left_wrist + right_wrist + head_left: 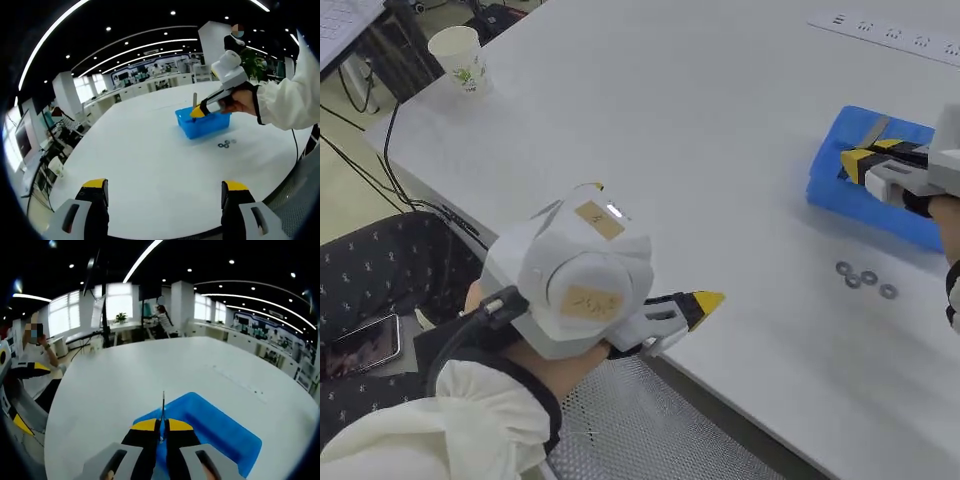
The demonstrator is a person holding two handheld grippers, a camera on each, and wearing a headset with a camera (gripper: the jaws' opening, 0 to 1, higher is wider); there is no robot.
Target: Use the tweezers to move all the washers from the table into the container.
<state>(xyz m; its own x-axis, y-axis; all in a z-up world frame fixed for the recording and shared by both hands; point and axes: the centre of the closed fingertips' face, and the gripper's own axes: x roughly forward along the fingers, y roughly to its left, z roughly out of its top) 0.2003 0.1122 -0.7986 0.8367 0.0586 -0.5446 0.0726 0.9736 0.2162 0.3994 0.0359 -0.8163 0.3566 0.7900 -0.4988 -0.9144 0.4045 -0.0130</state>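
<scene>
Here the right gripper [162, 426] is clamped on the tweezers [163, 407], over the container [225, 440]. The left gripper [165, 186] hangs with jaws apart, empty, at the tabletop's [670, 130] near edge. Four washers [865, 278] lie toward that edge, just beside the container. The tweezers' tips seem empty, though blurred. Flat washers may skid off the edge if pinched steeply.
</scene>
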